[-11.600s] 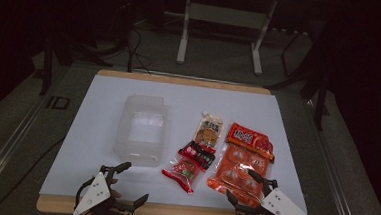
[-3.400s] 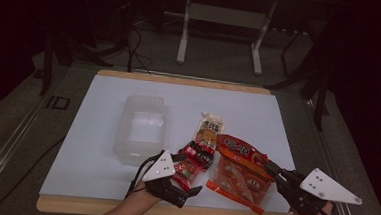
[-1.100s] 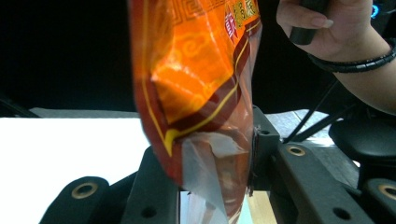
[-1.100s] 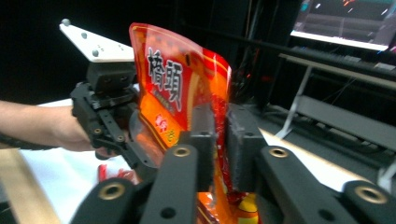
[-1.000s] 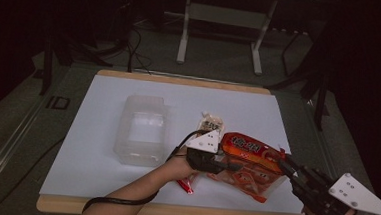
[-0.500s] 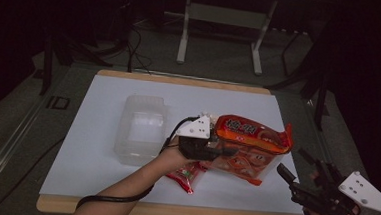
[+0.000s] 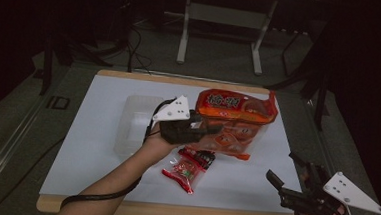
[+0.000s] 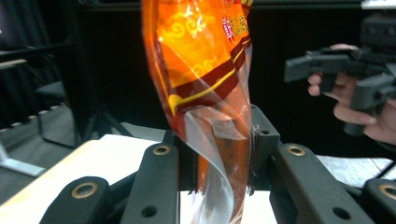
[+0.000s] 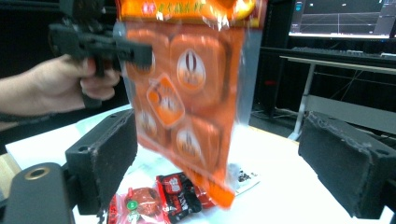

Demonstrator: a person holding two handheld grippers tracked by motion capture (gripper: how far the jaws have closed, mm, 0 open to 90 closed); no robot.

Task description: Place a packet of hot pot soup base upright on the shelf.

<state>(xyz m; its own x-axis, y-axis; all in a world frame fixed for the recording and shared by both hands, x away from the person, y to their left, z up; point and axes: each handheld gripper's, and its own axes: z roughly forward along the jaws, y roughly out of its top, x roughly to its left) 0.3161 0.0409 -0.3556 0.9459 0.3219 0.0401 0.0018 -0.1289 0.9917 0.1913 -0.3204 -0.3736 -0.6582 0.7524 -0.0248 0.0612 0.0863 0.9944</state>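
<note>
high: overhead, forward-down | gripper views: close, level — share orange bag [image 7: 235,121]

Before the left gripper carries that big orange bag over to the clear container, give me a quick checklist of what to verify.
1. Left gripper clamped on the orange bag: ok, the jaws pinch its edge in the left gripper view.
2. Bag lifted off the table: ok, it hangs free above it.
3. Right gripper let go: ok, its jaws have just been opening and stand wide, apart from the bag.
4. Clear container free to take it: cannot tell, the arm hides part of it.
5. Small red packets out of the way: ok, they lie on the table under the bag.
</note>
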